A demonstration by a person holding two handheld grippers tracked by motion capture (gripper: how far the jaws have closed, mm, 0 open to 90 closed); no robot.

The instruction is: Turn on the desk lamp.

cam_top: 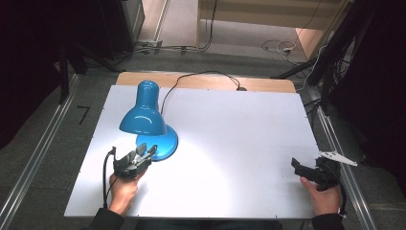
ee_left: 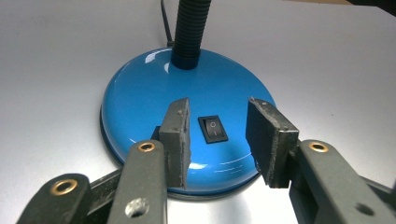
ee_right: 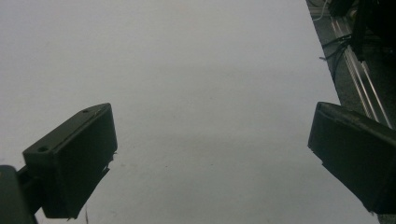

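Note:
A blue desk lamp stands on the white table (cam_top: 230,139), its shade (cam_top: 142,117) bent down over its round base (cam_top: 167,142). Bright light falls on the table around the base. My left gripper (cam_top: 146,152) sits at the base's near edge, held by a hand. In the left gripper view its jaws (ee_left: 218,106) stand open over the blue base (ee_left: 140,93), one pad (ee_left: 177,135) on each side of the black rocker switch (ee_left: 213,129), touching neither. My right gripper (cam_top: 298,166) rests open at the table's right edge, with bare table between its fingers (ee_right: 213,114).
The lamp's black cord (cam_top: 201,74) runs from the base to the table's far edge. The black flexible neck (ee_left: 190,28) rises behind the switch. Metal rails (cam_top: 335,139) and cables (ee_right: 345,56) lie beside the table on the right.

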